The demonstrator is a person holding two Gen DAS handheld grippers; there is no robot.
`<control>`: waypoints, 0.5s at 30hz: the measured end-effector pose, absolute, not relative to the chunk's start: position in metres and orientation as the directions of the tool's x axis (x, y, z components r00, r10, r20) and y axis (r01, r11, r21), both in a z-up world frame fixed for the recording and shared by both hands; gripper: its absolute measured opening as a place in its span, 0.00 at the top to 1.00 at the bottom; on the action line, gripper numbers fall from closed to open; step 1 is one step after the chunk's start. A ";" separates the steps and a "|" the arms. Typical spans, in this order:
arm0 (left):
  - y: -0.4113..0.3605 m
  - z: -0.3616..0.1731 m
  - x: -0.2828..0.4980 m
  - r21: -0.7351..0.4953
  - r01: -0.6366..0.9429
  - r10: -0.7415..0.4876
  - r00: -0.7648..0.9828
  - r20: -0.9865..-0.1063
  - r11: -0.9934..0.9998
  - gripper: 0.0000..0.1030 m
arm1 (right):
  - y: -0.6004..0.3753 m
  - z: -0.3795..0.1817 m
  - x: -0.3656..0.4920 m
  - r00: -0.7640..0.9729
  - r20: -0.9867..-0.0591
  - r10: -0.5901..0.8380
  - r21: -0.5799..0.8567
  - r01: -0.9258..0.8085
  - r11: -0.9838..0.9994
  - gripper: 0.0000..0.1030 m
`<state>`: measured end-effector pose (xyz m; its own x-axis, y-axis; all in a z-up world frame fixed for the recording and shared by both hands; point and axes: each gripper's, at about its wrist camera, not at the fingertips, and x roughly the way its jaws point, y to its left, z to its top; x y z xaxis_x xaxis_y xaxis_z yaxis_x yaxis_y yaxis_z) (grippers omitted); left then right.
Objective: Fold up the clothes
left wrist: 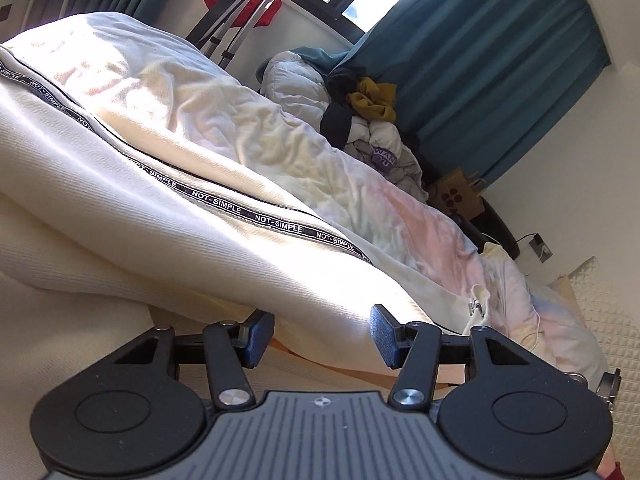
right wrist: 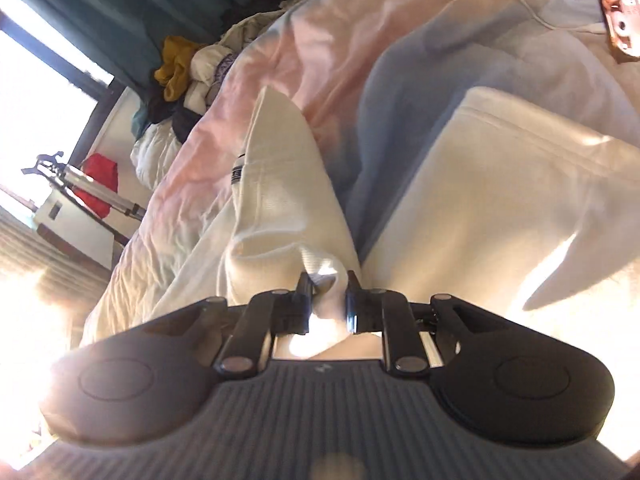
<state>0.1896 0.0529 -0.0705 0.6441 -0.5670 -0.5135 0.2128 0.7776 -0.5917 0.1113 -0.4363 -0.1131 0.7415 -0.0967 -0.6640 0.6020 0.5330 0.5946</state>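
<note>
A cream-white garment (left wrist: 132, 216) with a black "NOT-SIMPLE" stripe (left wrist: 256, 216) lies spread on the bed. My left gripper (left wrist: 322, 338) is open, its blue pads (left wrist: 260, 340) on either side of a fold of the garment, not closed on it. In the right wrist view the same garment (right wrist: 280, 200) runs up from my right gripper (right wrist: 326, 300), which is shut on a bunched edge of the cream fabric. Another cream part (right wrist: 500, 200) lies to the right.
The bed has a pale pink and blue duvet (left wrist: 400, 200). A pile of clothes (left wrist: 368, 120) sits at its far end by teal curtains (left wrist: 500, 60). A metal rack (left wrist: 244, 12) with a red cloth stands by the window. A phone (right wrist: 622, 20) lies on the duvet.
</note>
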 end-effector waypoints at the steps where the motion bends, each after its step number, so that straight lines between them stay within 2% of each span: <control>1: 0.054 -0.070 0.189 -0.590 0.213 -0.565 0.646 -0.514 0.779 0.46 | -0.434 -0.108 0.108 0.731 -0.667 -0.143 0.562 0.620 0.548 0.74; 3: 0.051 -0.068 0.186 -0.580 0.215 -0.558 0.650 -0.516 0.786 0.46 | -0.431 -0.096 0.106 0.720 -0.655 -0.229 0.499 0.639 0.585 0.73; 6: 0.046 -0.067 0.184 -0.560 0.216 -0.544 0.655 -0.524 0.800 0.45 | -0.420 -0.082 0.113 0.752 -0.595 -0.284 0.438 0.599 0.670 0.71; 8: 0.043 -0.067 0.183 -0.546 0.215 -0.534 0.657 -0.532 0.810 0.45 | -0.411 -0.076 0.120 0.774 -0.556 -0.302 0.395 0.566 0.724 0.56; 9: 0.041 -0.068 0.184 -0.542 0.214 -0.531 0.656 -0.537 0.813 0.45 | -0.409 -0.074 0.123 0.784 -0.539 -0.308 0.370 0.549 0.749 0.44; 11: 0.039 -0.070 0.185 -0.533 0.215 -0.526 0.655 -0.543 0.818 0.45 | -0.405 -0.069 0.129 0.794 -0.515 -0.323 0.334 0.533 0.777 0.34; 13: 0.037 -0.071 0.184 -0.522 0.218 -0.521 0.654 -0.548 0.824 0.45 | -0.403 -0.067 0.137 0.805 -0.508 -0.307 0.321 0.508 0.799 0.32; 15: 0.036 -0.072 0.184 -0.515 0.221 -0.517 0.655 -0.551 0.829 0.45 | -0.397 -0.070 0.151 0.802 -0.540 -0.256 0.287 0.462 0.839 0.31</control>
